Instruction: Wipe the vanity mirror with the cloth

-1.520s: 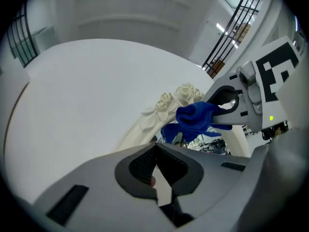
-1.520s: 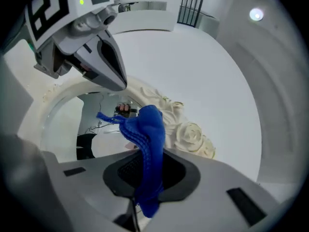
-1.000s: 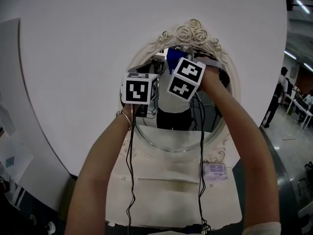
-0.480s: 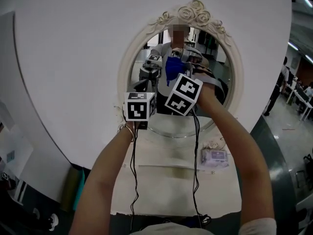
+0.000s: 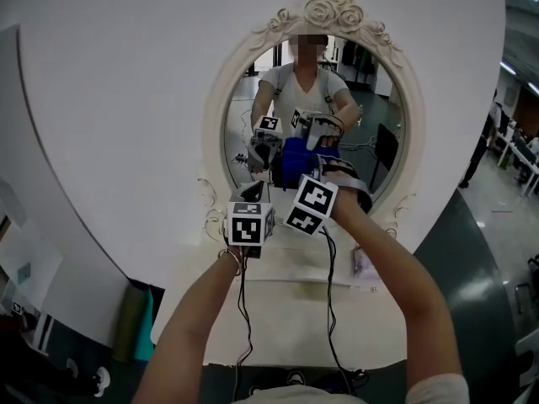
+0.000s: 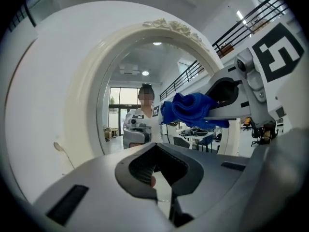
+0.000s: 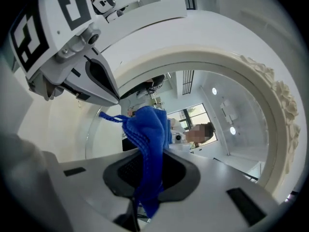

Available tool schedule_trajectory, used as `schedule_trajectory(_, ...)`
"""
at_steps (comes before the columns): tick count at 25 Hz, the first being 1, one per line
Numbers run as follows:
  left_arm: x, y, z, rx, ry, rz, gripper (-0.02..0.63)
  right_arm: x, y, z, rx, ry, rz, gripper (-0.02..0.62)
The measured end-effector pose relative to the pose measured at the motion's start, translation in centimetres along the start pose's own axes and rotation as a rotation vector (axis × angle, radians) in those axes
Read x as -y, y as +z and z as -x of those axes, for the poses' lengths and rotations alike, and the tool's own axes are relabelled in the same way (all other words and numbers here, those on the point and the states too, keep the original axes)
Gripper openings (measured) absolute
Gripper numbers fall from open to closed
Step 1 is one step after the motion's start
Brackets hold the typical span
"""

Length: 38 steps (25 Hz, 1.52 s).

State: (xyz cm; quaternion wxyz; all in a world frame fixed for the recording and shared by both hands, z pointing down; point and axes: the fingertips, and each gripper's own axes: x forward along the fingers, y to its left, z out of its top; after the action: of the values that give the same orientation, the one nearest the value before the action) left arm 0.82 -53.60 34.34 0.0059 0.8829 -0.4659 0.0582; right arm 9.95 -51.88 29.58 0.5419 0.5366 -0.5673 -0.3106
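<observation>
- The blue, bumpy cloth [image 5: 295, 162] is bunched up low on the glass, near 6 o'clock. It is hard to tell if it really touches the glass.
- The right tongs [image 5: 308, 179] have their two jaws pinched tight on the blue cloth [image 7: 149, 144]. The cloth sticks up past the tips, and a bit hangs down through the gap in the right tongs [image 7: 149, 175].
- The oval vanity mirror with a cream carved frame [image 5: 375, 108] stands straight ahead. Carved roses [image 5: 335, 11] sit on the frame at 12 o'clock.
- The left tongs [image 5: 254, 190] are at about 8 o'clock from the cloth, just beside the right tongs, low at the glass. Their jaws are pressed together and hold nothing [image 6: 159, 170].
- From the left tongs, the blue cloth [image 6: 190, 108] shows at 1 o'clock, in front of the glass.
- In the glass a person in a white top and both tongs show as a reflection.
- A big round white wall panel [image 5: 126, 99] goes all around the mirror.
- A cream dresser top [image 5: 278, 310] lies under the mirror at 6 o'clock, and black wires [image 5: 244, 310] hang down over it from the tongs.
</observation>
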Motion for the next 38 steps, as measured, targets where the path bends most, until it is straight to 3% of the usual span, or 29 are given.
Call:
schedule_trajectory(18, 3.4, -14.9, -0.3, -0.212, -0.031, 0.079, 0.006, -18.7, -4.1, -4.9, -0.067, 0.290, -0.076, 0.066)
schedule_trajectory(24, 3.7, -17.7, 0.1, -0.247, -0.031, 0.104, 0.005, -23.1, -5.2, -5.5, -0.050, 0.397, -0.128, 0.066)
schedule_trajectory(28, 3.4, -18.8, 0.5, -0.267, -0.019, 0.110, 0.005, -24.2, -5.4, -5.4, -0.029, 0.423, -0.118, 0.066)
schedule_trajectory(33, 2.2, -15.3, 0.2, -0.210, -0.008, 0.093, 0.005, -21.3, -5.2, -3.8, 0.037, 0.439, -0.115, 0.066)
schedule_trajectory(38, 0.9, -2.9, -0.8, -0.018, 0.000, 0.038, 0.005, -9.1, -4.7, -0.9, 0.150, 0.292, -0.037, 0.066)
